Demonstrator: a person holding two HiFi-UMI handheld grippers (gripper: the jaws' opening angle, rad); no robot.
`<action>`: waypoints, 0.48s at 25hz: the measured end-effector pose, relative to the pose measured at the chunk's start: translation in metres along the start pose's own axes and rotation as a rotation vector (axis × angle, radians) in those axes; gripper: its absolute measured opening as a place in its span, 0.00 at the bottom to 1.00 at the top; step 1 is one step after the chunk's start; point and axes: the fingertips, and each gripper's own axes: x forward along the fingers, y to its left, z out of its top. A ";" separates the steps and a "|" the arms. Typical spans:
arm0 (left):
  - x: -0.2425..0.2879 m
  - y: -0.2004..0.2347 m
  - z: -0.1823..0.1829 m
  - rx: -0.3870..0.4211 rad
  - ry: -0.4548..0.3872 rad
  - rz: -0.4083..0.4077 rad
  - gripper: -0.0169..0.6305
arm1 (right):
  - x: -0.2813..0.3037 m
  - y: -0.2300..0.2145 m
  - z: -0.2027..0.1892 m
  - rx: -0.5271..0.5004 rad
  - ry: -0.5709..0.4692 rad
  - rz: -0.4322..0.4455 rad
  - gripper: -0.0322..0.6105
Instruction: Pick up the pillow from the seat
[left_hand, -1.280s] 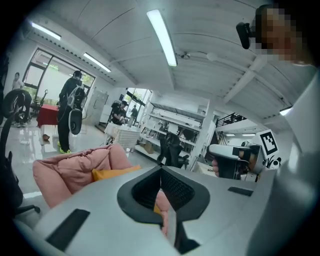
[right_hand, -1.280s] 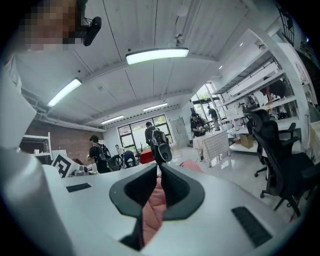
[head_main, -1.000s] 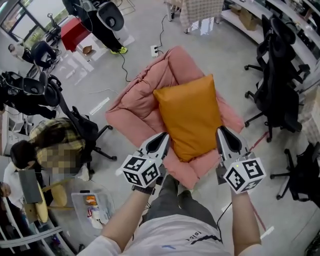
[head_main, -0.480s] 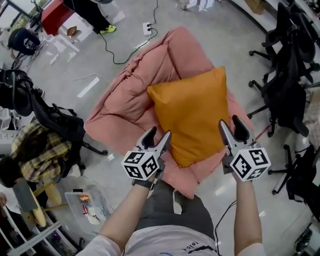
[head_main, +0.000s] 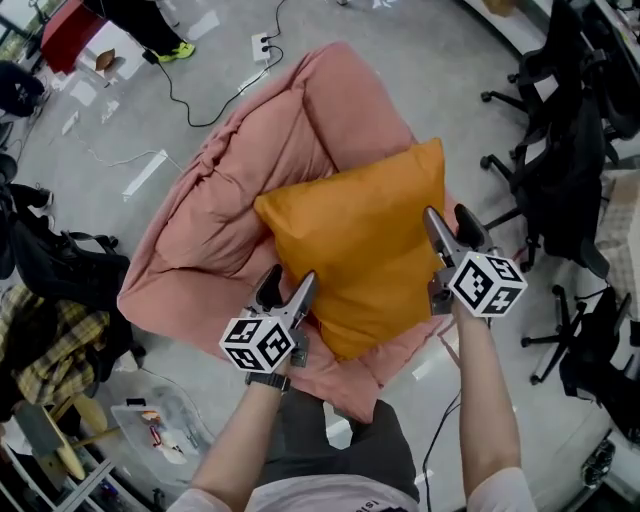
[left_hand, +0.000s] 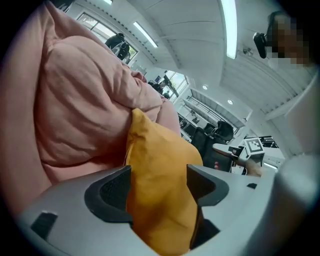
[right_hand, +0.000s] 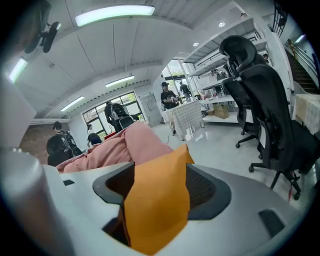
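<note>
On the pink padded floor seat (head_main: 240, 170), the orange pillow (head_main: 350, 250) is seen lying tilted. Its upper edge is leaned against the seat's raised back and its lower corner is turned toward the seat's front rim. It is not lifted yet.

The L gripper (head_main: 288, 290) is held at the pillow's lower-L edge, w/ its marker cube (head_main: 258, 343) turned up toward the head cam. Its jaws have just been opening and are spread wide. In the left gripper view the pillow's edge is seen btwn them, filling the gap from the one pad (left_hand: 114, 192) across to the other, w/ no squeeze in the fabric.

The R gripper (head_main: 447, 225) is held at the pillow's R edge, below its upper-R corner. Its jaws too have just been opening and are spread. In the right gripper view a strip of the orange fabric is seen standing btwn them. The ribbed pad face (right_hand: 201, 190) is left showing beside it, so nothing is pinched.

The seat is set on a grey floor (head_main: 420, 60). Black office chairs (head_main: 560, 150) are parked to the R of it, well apart. A white power strip (head_main: 262, 43) w/ a black cable is seen beyond the seat's back. A clear plastic bin (head_main: 160, 425) is seen near the person's L side.
</note>
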 end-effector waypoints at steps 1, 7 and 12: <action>0.006 0.001 -0.002 -0.001 0.003 -0.007 0.56 | 0.011 -0.007 0.002 0.011 0.003 -0.002 0.52; 0.034 0.007 -0.013 -0.007 0.054 -0.049 0.64 | 0.068 -0.049 0.010 0.074 0.084 -0.001 0.58; 0.050 0.016 -0.015 -0.007 0.069 -0.043 0.64 | 0.105 -0.061 0.010 0.118 0.147 0.047 0.63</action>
